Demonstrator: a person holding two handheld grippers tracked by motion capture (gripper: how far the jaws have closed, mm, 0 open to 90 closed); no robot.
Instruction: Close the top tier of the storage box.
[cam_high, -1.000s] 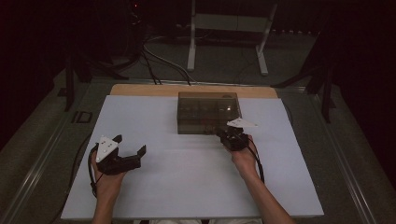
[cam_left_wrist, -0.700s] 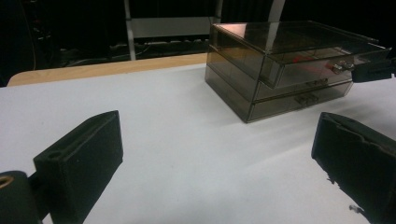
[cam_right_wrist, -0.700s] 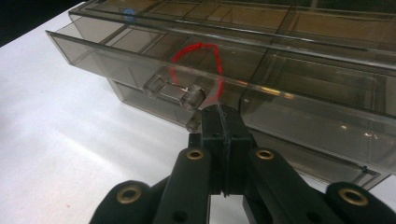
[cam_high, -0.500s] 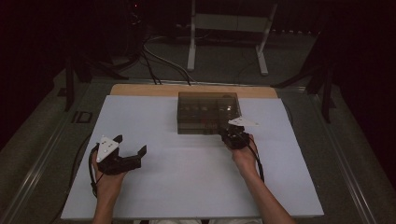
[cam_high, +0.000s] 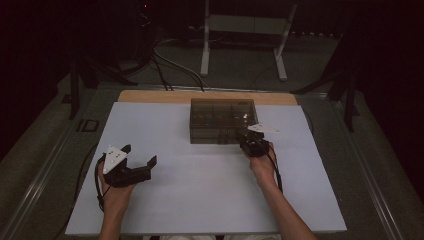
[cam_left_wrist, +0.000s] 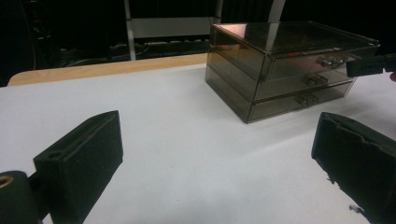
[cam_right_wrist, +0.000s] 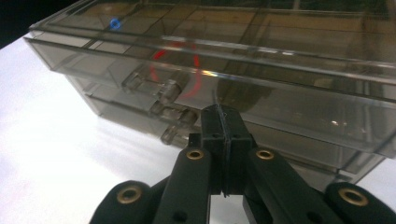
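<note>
dark room; white stand legs (cam_high: 206, 47) behind table, cables (cam_high: 165, 65) on grey floor (cam_high: 240, 70).

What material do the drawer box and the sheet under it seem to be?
Drawer box: likely smoky clear plastic, glossy; the drawers and handles show through its walls, which carry reflections. Sheet: white and matte, perhaps paper or board, with no glare.

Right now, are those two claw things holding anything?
No. The left gripper is open over bare table; the right gripper is shut on nothing, by the drawer box.
</note>
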